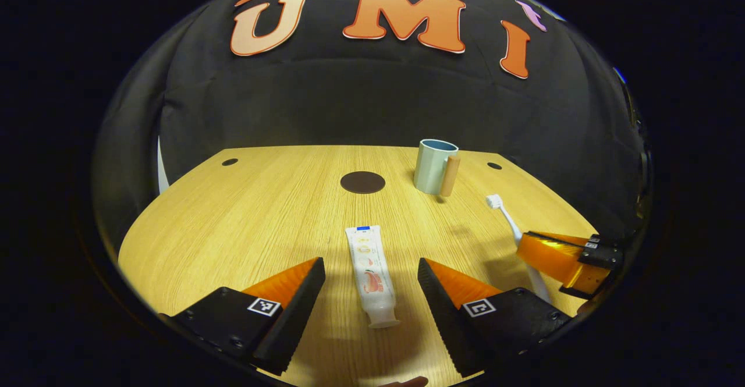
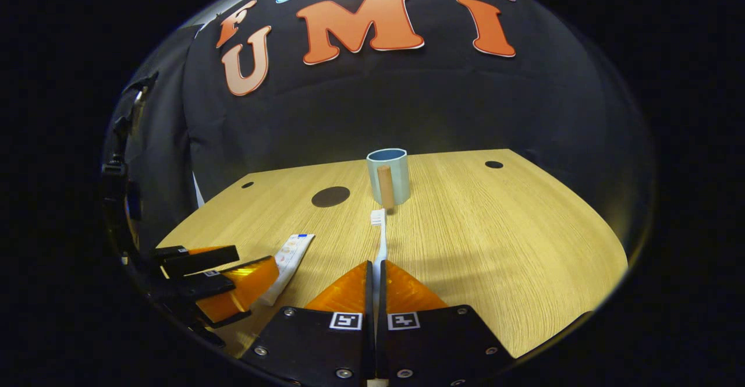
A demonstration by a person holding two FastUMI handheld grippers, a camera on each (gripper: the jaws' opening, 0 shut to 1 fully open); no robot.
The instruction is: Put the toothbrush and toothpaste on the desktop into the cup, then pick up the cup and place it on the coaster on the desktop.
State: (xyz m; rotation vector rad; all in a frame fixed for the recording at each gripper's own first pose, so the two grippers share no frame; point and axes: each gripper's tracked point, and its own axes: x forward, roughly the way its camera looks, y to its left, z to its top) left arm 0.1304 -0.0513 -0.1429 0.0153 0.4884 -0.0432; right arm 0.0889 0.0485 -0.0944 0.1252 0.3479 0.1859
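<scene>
Right gripper [image 2: 372, 270] is clamped on the toothbrush [image 2: 381, 241] handle, flat on the desktop [image 2: 495, 230] before the cup [image 2: 389, 174]. It's light, stiff, slick (grip mid-handle). Left gripper [image 1: 369, 285] hangs spread wide around the squishy toothpaste [image 1: 371, 273].

White toothpaste tube [image 1: 371, 274] flat on desk, toothbrush [image 2: 380, 241] flat, blue cup [image 2: 389, 175] upright, dark round coaster [image 1: 362, 182]

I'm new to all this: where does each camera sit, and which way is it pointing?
Left gripper view: rides on the left tongs, facing the toothpaste lying between its open fingers.
Right gripper view: rides on the right tongs, closed on the toothbrush, facing the cup.
Both share the cup, coaster, toothpaste, toothbrush and wooden desktop.
</scene>
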